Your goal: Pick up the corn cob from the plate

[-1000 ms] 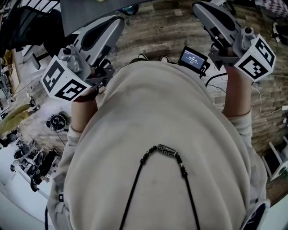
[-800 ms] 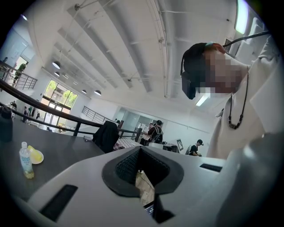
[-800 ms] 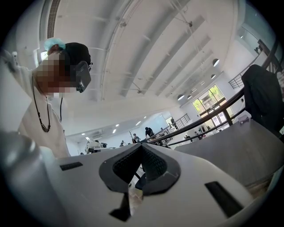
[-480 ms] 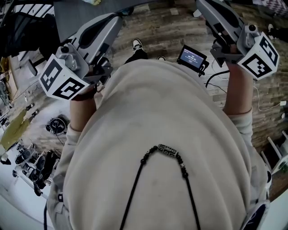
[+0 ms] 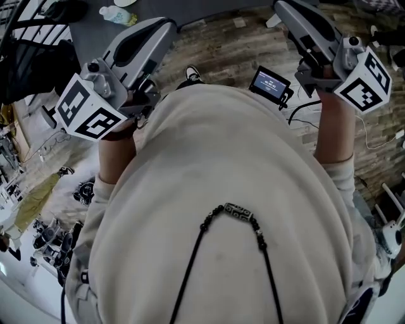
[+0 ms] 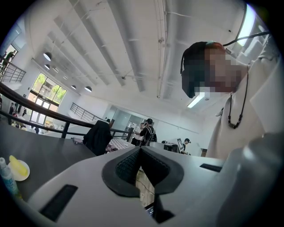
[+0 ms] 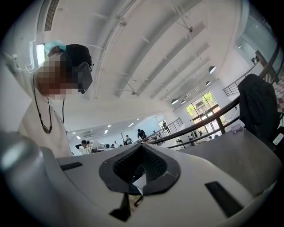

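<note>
1. Since the earlier pictures the head view has shifted. More of the dark grey table top [image 5: 85,19] now shows along its upper edge, and a clear plastic bottle [image 5: 117,14] has come into sight there.
2. In the left gripper view, the small white round plate [image 6: 20,172] and the yellow corn cob [image 6: 14,164] lying on it have slid toward the lower left rim. The bottle just beside them is now partly cut off by that rim.
3. Your left gripper [image 6: 141,149] stays raised beside your chest, tilted up toward the ceiling and well apart from the plate. Its black pads meet at the tip with nothing between them.
4. Your right gripper [image 7: 142,146] has hardly moved. Its pads are pressed together and hold nothing, and it too is aimed upward.
5. Your cream sweatshirt [image 5: 221,164] and the black cord necklace [image 5: 235,212] fill most of the head view and block whatever lies below them.
6. In the head view the plate is at most a pale sliver at the very top edge, and you cannot make out the cob there.
7. In the left gripper view the cob is too small to tell which way it lies on the plate.
</note>
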